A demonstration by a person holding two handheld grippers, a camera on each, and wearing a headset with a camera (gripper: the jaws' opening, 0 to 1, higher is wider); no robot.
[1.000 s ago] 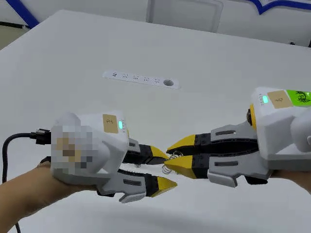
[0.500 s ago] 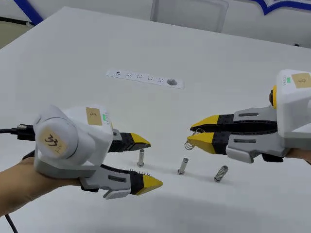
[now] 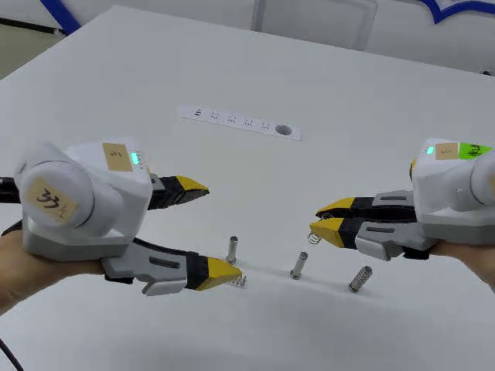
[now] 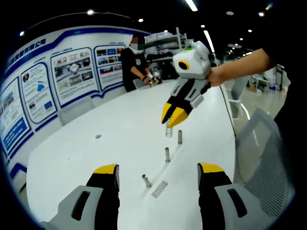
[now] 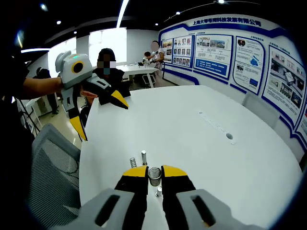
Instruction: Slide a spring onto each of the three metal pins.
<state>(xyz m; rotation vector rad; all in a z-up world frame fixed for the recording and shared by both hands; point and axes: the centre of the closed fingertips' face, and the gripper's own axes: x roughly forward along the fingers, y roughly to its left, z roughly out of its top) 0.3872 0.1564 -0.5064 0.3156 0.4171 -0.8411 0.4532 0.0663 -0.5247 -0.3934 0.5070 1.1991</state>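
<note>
Three short metal pins stand on the white table: the left pin, the middle pin and the right pin, which wears a spring. A loose spring lies beside the left pin. My left gripper is open, its fingers straddling the air left of the pins, lower fingertip close to the loose spring. My right gripper is shut on a spring, hanging above and a little right of the middle pin. In the right gripper view that spring sits between the fingertips, a pin just below.
A white power strip lies farther back on the table. A chair back stands at the far edge. In the left gripper view a person works at the table's far end, and the pins and loose spring lie ahead.
The grippers, tip to tip one second ago, have drawn apart. The right one came away holding a spring. The pins and a loose spring have come into sight between them.
</note>
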